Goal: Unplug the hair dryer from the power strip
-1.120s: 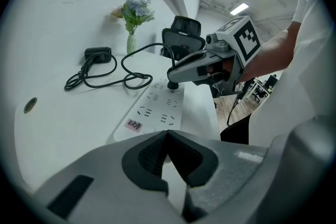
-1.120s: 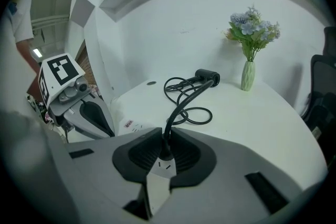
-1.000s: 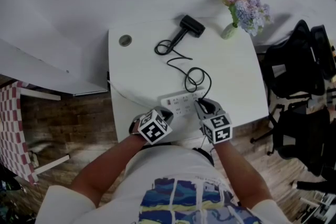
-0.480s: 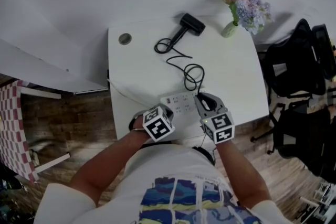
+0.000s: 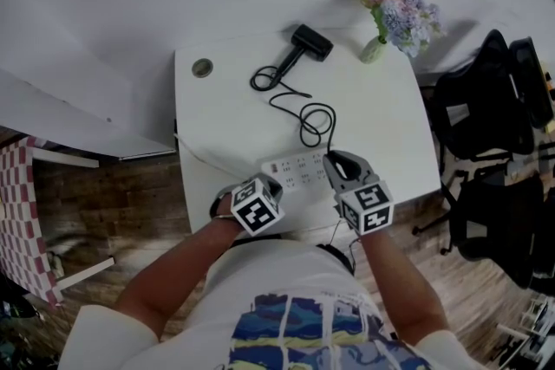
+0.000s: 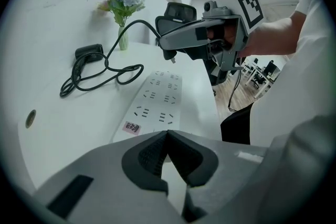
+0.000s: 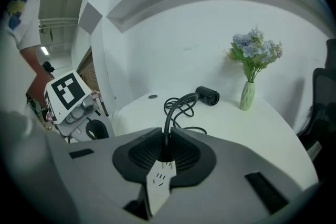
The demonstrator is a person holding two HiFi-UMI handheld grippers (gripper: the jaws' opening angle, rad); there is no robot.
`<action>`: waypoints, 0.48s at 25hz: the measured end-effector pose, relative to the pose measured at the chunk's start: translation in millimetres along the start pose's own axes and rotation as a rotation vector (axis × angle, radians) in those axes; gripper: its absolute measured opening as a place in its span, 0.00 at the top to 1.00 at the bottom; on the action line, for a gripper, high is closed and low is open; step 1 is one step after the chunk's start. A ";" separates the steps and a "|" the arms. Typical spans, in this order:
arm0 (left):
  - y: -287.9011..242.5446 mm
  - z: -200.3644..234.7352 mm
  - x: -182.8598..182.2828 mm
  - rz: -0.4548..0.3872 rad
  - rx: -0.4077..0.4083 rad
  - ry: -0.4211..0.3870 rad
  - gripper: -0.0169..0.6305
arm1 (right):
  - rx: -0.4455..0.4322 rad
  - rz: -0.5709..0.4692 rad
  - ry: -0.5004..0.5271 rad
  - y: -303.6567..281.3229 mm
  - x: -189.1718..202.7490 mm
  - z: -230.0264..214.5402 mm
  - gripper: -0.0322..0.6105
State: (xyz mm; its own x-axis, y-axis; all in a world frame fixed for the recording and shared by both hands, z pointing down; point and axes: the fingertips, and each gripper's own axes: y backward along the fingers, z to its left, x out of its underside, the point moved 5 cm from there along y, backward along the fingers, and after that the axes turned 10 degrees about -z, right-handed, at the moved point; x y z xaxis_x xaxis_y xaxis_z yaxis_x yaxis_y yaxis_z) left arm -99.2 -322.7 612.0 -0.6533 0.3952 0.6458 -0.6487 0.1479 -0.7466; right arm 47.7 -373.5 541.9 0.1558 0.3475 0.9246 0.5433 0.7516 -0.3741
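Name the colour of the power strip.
The power strip is white; the left gripper view shows it best.

Hair dryer (image 5: 309, 42), black, and white power strip (image 5: 297, 172): unplugged.
Dryer lies on its side near the counter's far edge; cord (image 5: 305, 115) loops mid-counter. Plug (image 6: 169, 54) is pinched in the right claw (image 5: 333, 162), prongs clear above the strip, which lies flat by the near edge.

Grey tools (image 5: 333, 160), marker cubes (image 5: 257, 210), white printed shirt (image 5: 290, 277)
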 end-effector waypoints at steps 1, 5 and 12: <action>1.5 -0.1 0.6 -0.003 -0.002 -0.002 0.97 | 0.000 -0.001 0.002 0.6 -2.4 1.1 0.88; 2.1 1.2 2.2 -0.038 -0.008 0.015 0.97 | -0.002 -0.004 0.009 4.2 -6.4 -0.1 0.88; 20.6 1.7 -3.2 -0.230 0.004 0.170 0.97 | -0.011 0.000 0.008 15.5 -12.3 0.9 0.88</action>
State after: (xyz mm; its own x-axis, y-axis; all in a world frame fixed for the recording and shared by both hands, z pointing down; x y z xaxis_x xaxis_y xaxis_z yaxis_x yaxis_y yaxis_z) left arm -111.1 -322.5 594.9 -0.4142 0.4985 0.7616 -0.7740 0.2474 -0.5828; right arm 53.5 -365.6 524.7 0.1621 0.3428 0.9253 0.5521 0.7457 -0.3730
